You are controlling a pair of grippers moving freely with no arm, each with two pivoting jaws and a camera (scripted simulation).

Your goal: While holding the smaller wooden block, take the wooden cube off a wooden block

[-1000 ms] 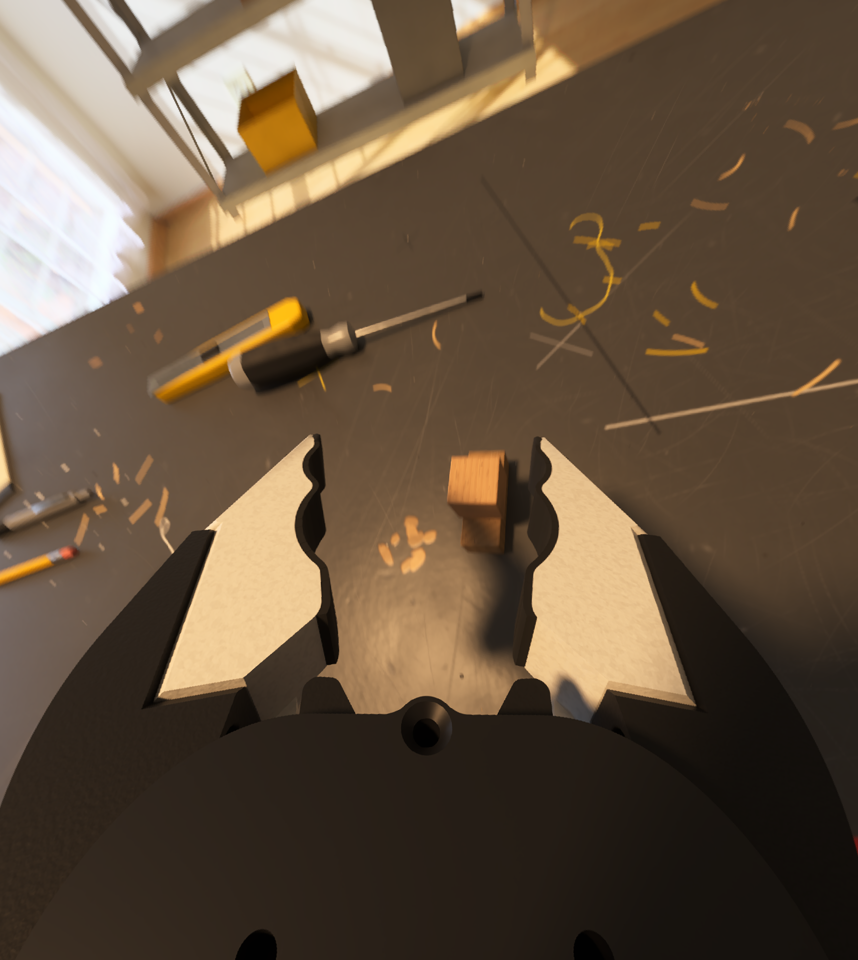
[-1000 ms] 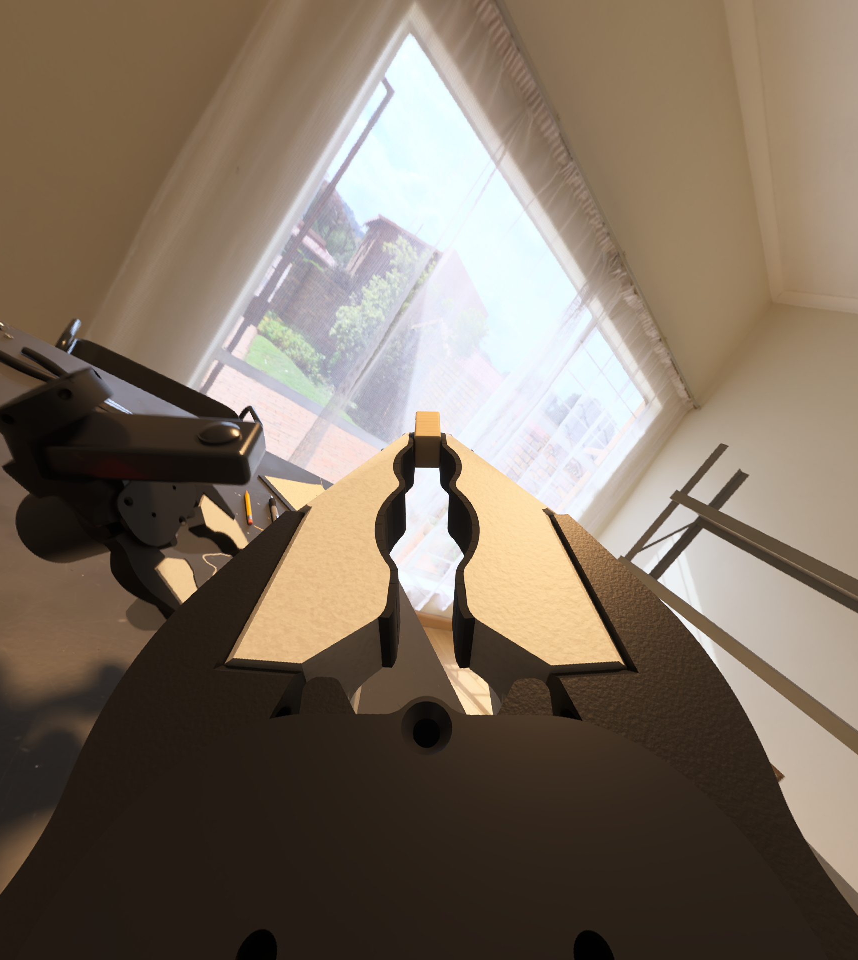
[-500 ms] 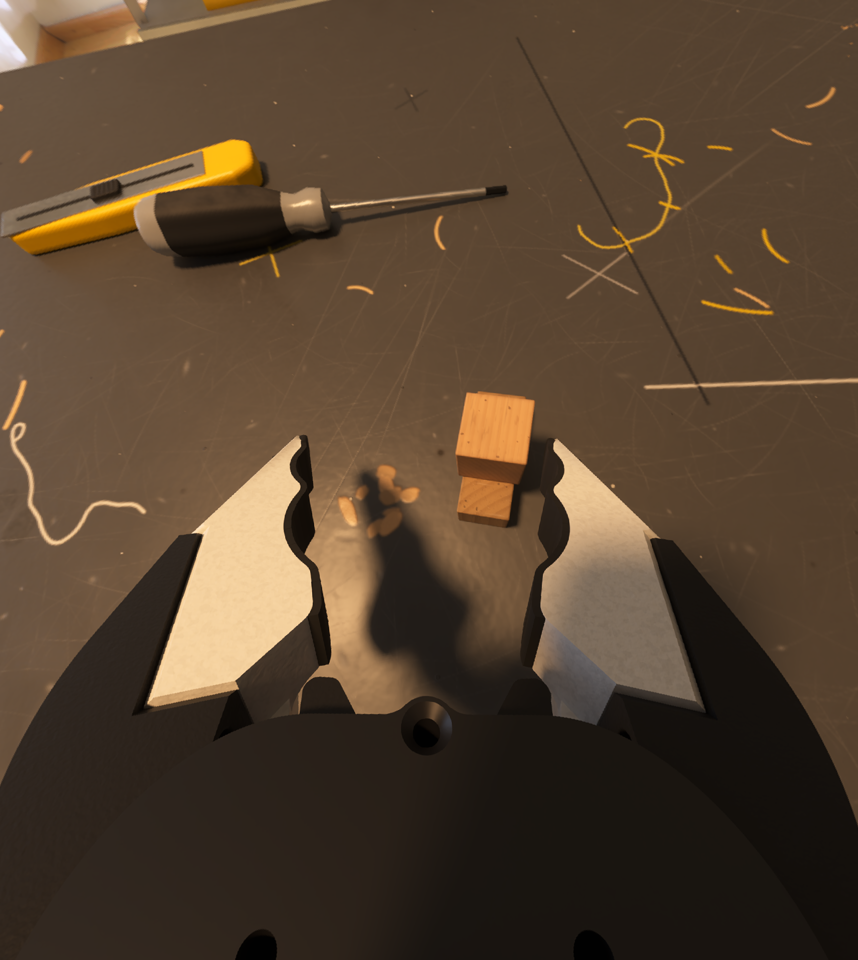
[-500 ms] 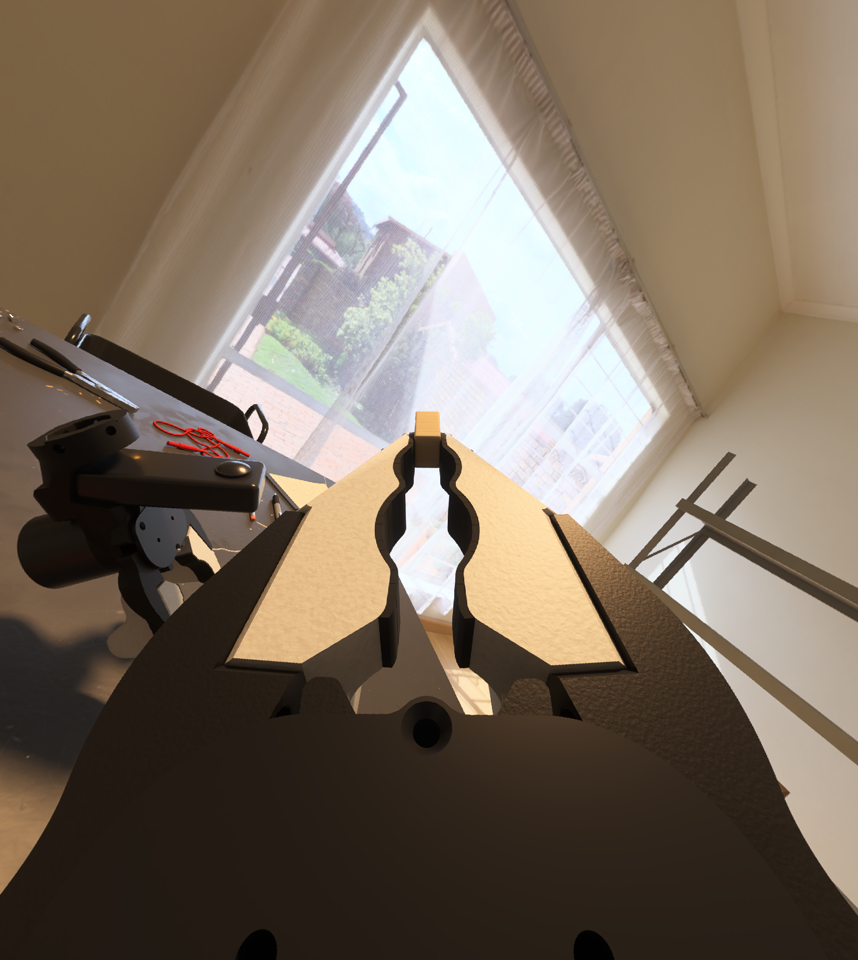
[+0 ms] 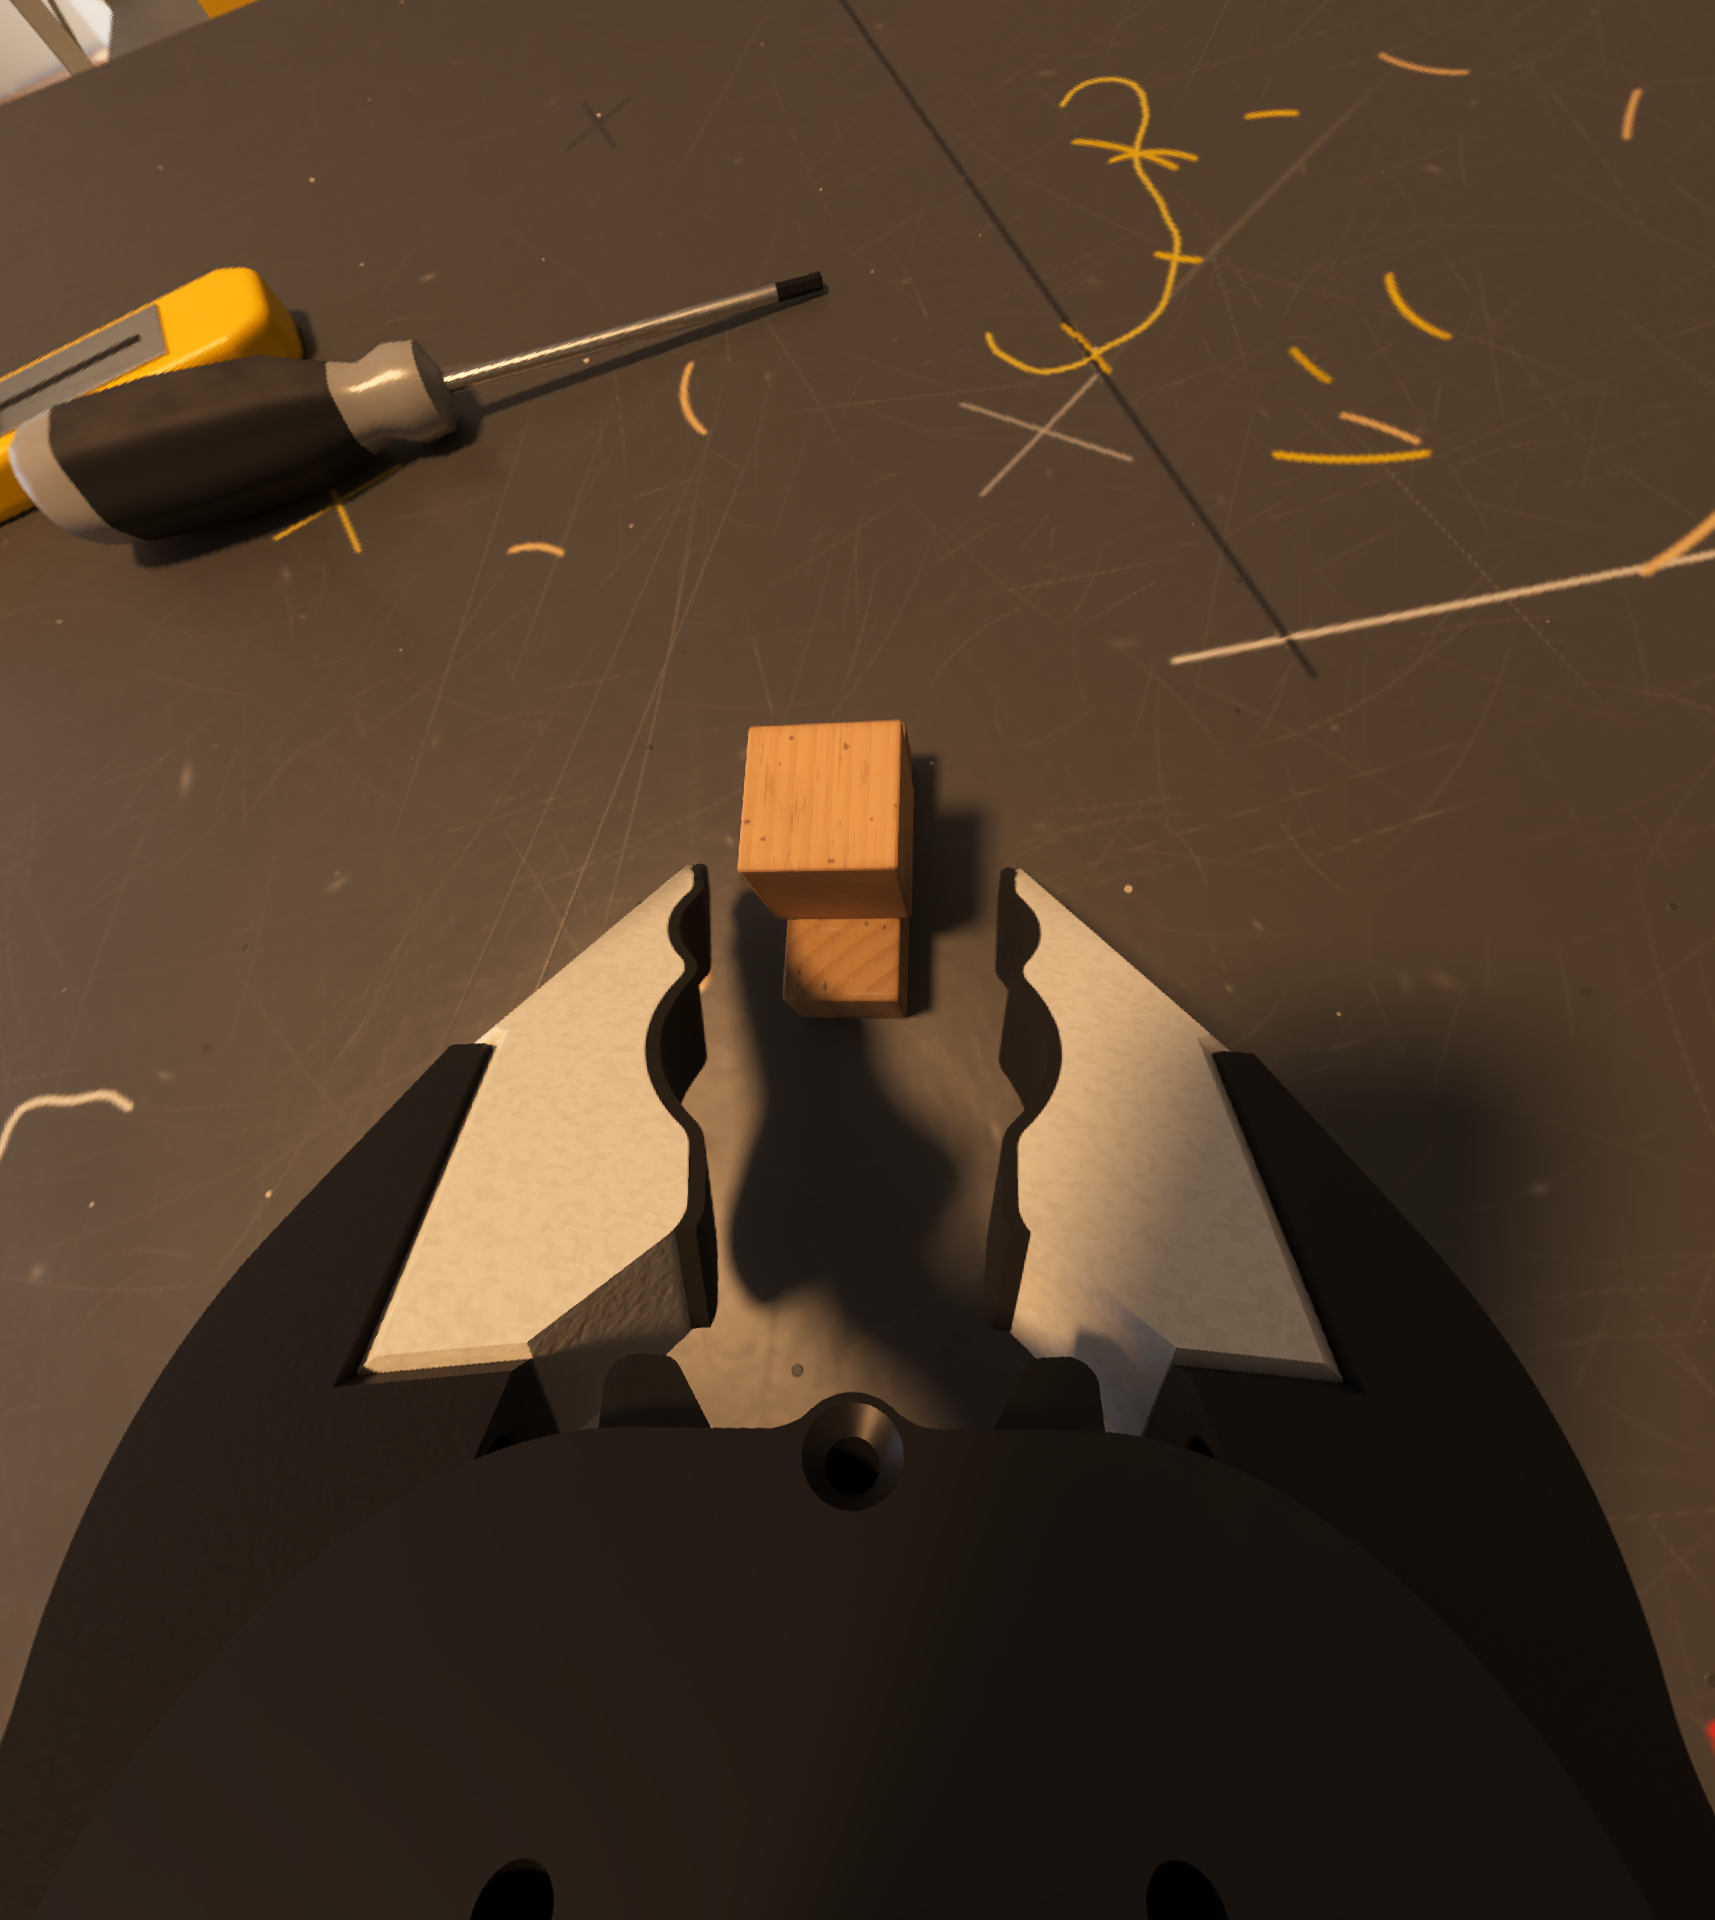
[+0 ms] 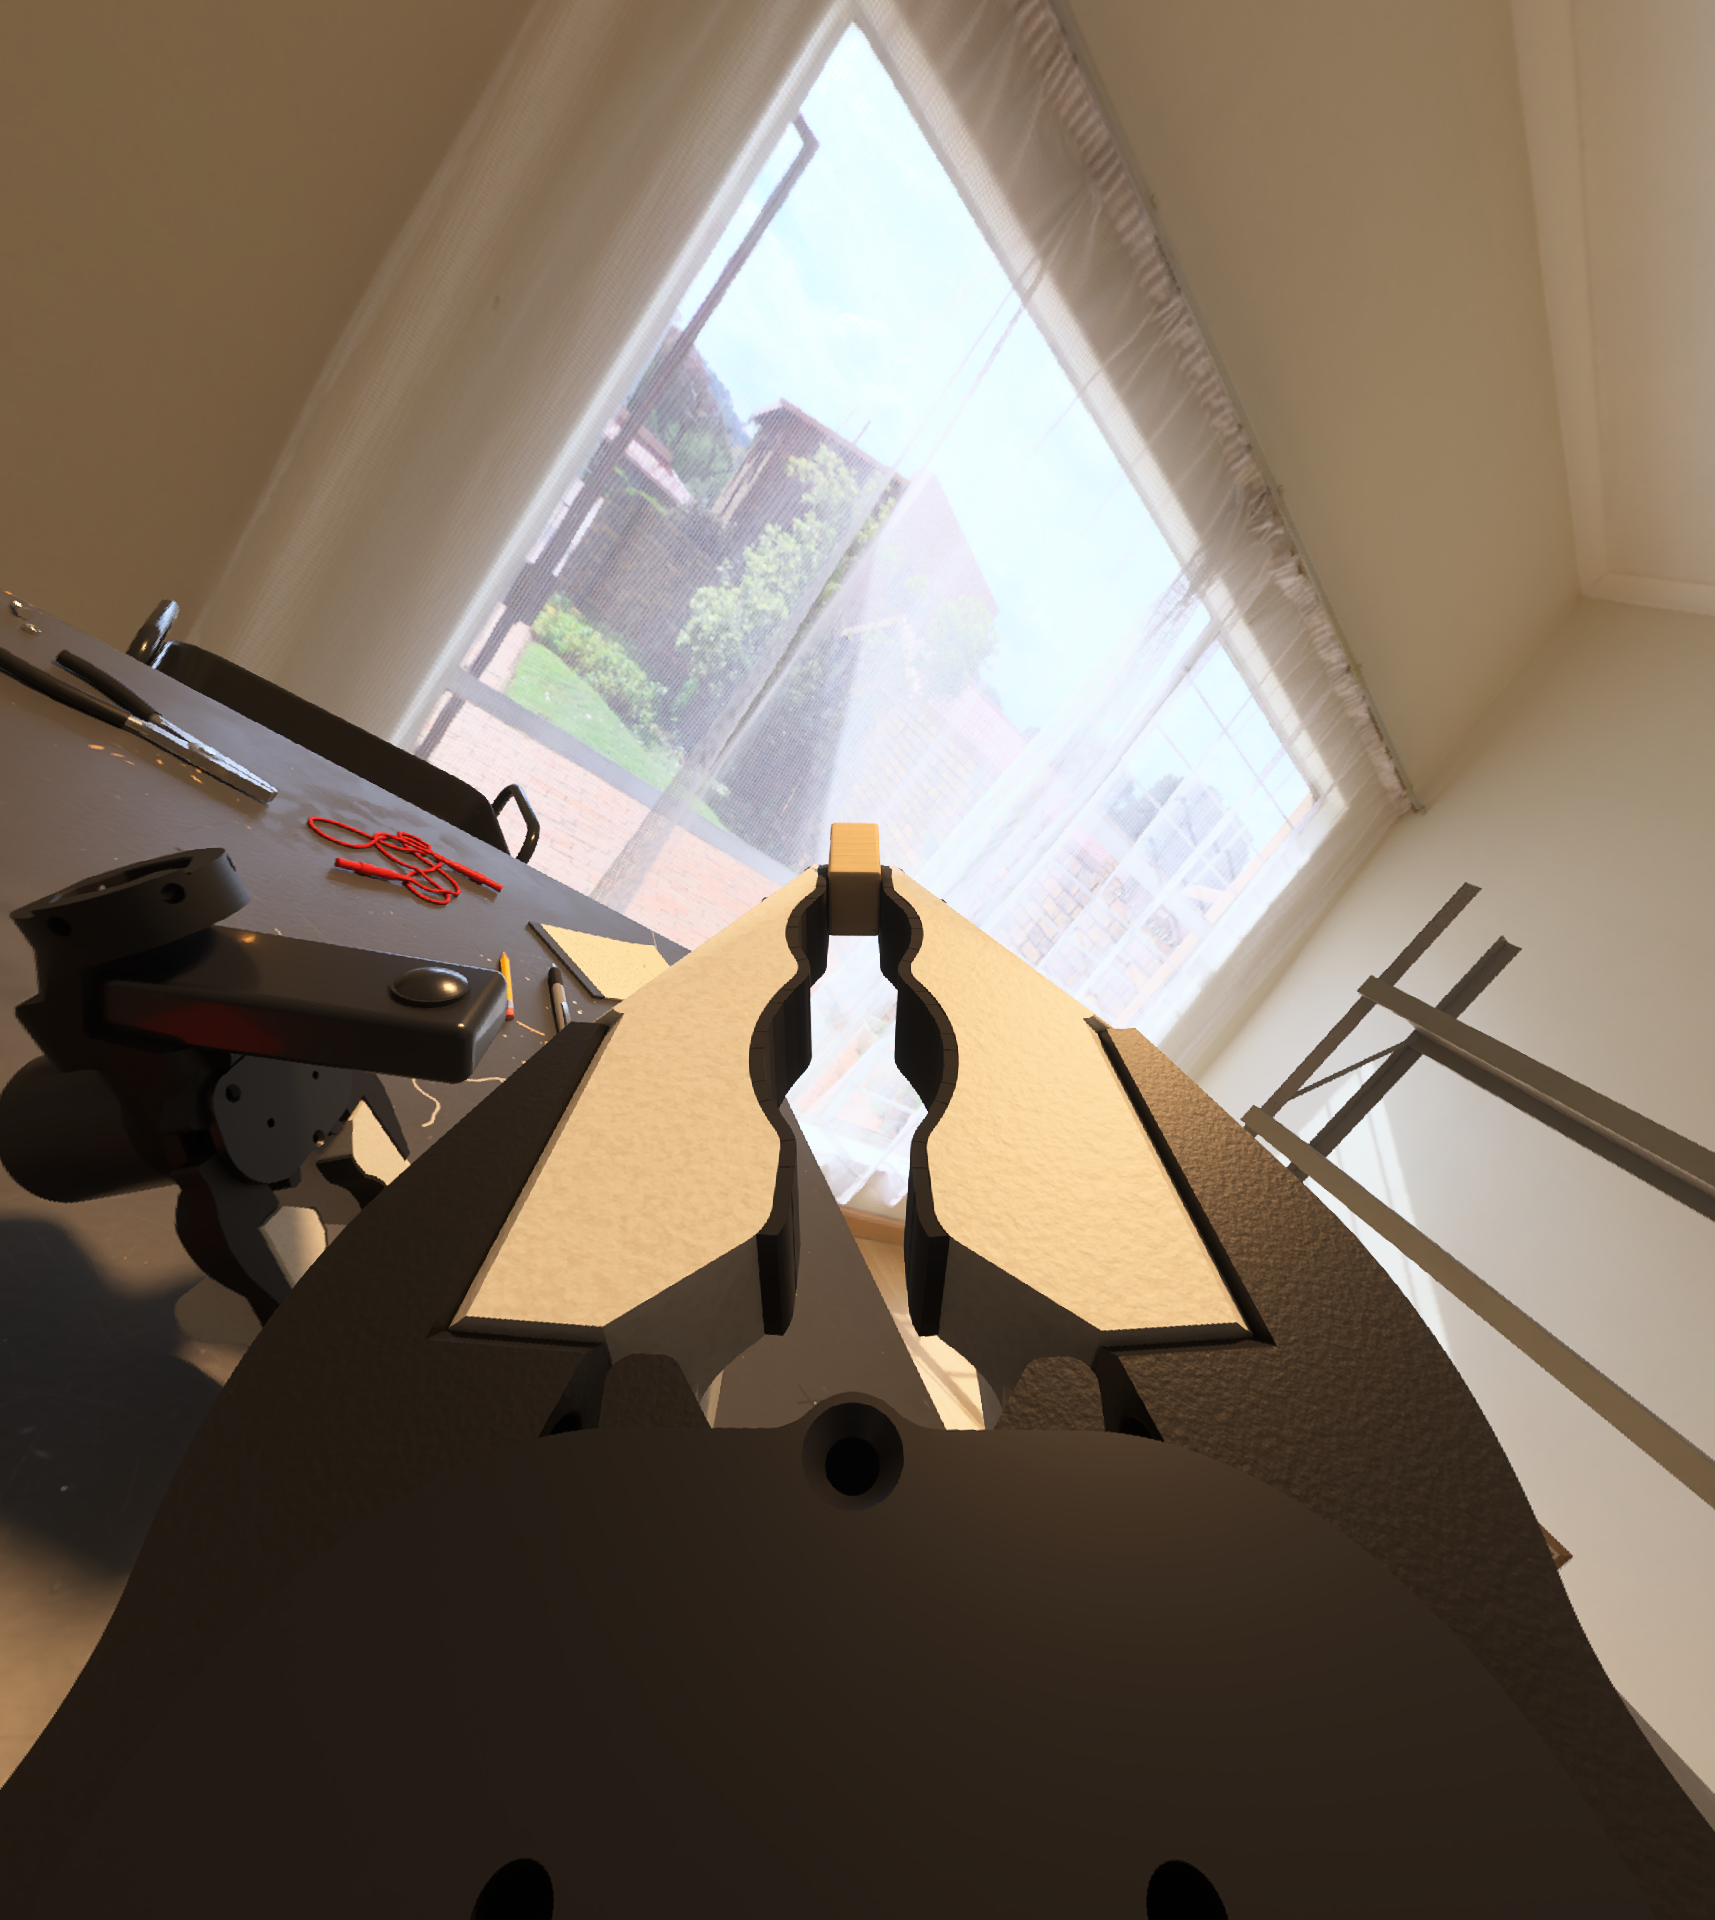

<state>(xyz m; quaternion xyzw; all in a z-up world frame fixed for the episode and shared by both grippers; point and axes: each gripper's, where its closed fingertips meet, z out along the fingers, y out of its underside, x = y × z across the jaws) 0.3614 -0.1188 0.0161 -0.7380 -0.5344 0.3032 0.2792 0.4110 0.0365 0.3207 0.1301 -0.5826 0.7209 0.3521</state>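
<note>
Two claws: below.
Left claw [image 5: 853,883]: released, above wooden cube [image 5: 825,805] on wooden block [image 5: 845,961].
Right claw [image 6: 853,878]: grasping smaller wooden block [image 6: 854,878].

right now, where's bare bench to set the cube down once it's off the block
Barest patch: the dark bench left of the wooden cube, between the stack and the screwdriver, with only a shaving or two. Also bare: right of the stack, below the pale line. Crowded: far right, scattered yellow shavings; far left, screwdriver against the yellow utility knife.

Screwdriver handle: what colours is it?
Black with grey ends, clearest in the left wrist view.
</note>
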